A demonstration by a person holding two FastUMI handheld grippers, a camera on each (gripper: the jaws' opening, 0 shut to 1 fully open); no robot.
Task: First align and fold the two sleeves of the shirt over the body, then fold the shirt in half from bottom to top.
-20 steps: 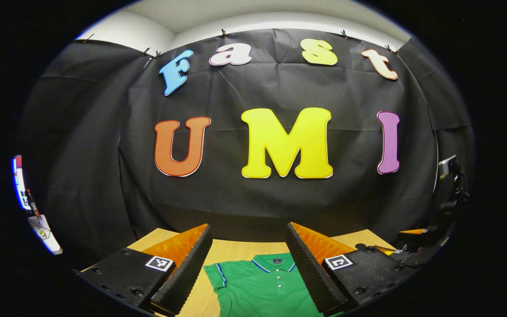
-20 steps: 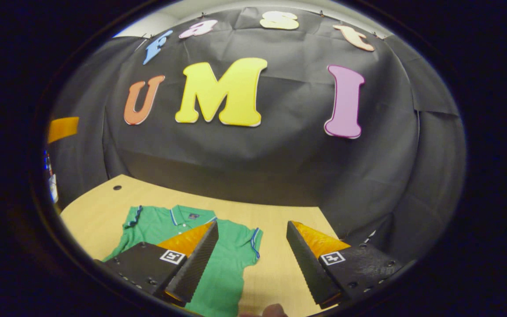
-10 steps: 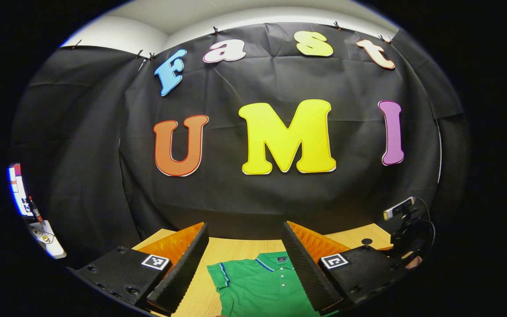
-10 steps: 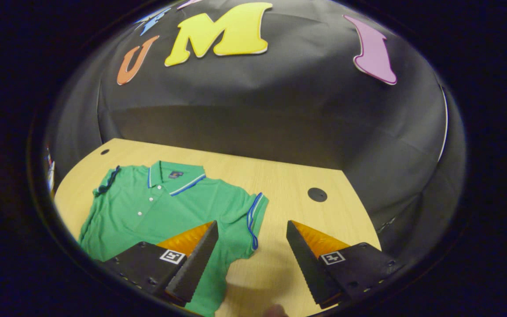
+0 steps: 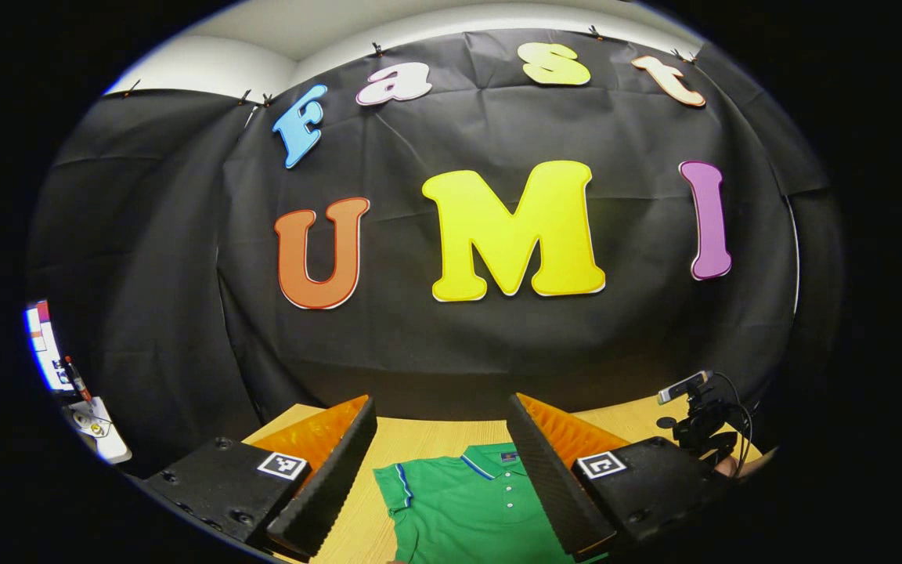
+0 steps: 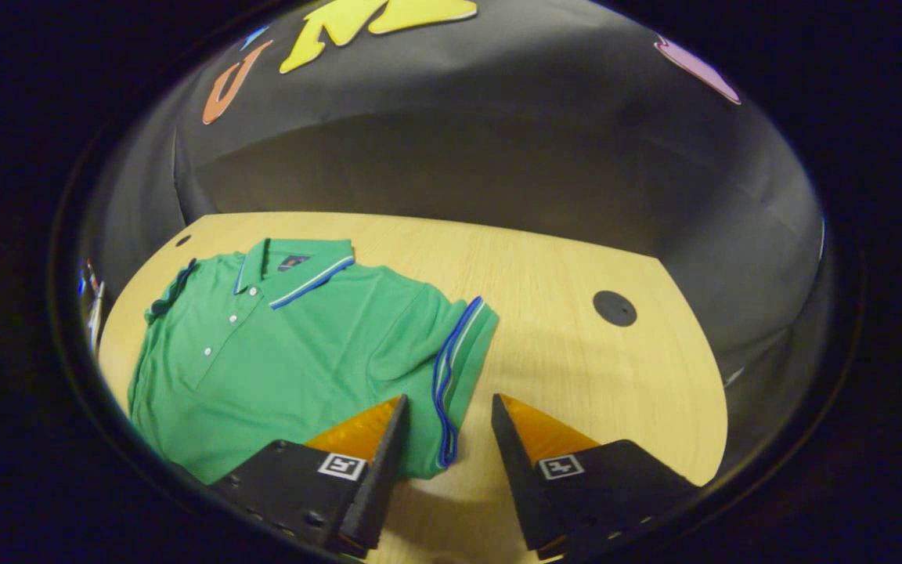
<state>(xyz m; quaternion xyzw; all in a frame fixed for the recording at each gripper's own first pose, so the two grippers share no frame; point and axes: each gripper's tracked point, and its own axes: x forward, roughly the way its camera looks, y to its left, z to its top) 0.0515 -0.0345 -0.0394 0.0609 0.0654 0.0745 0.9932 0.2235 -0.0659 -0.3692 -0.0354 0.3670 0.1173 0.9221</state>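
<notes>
Status: nothing folded yet. Green polo shirt [image 6: 279, 352] is lying flat, face up, on the wooden table [image 6: 576, 368], collar [image 6: 294, 266] toward the black backdrop, both sleeves spread out from the body.

Right gripper [image 6: 441, 454] is hovering at the shirt's right sleeve [image 6: 459, 368], fingers straddling the blue-striped cuff edge. Jaws are sitting roughly half open with the cuff in the gap; nothing clamped. I can't tell if the fingertips are touching cloth or table.

Left gripper [image 5: 443, 470] is hanging on the near side of the shirt, pointing over the collar at the backdrop. Jaws wide open, holding nothing. The shirt's other sleeve [image 5: 396, 489] is showing between its fingers, apart from both.

In the left gripper view, the right-hand rig [image 5: 701, 427] is sitting off to the shirt's far sleeve side, low over the table.

My read: we're at step one, the approach to the first sleeve grab. Remaining: pinch this cuff, fold over the body, same for the other sleeve, then the bottom-to-top half fold. Hem isn't in frame, so I can't judge how it's lying.
</notes>
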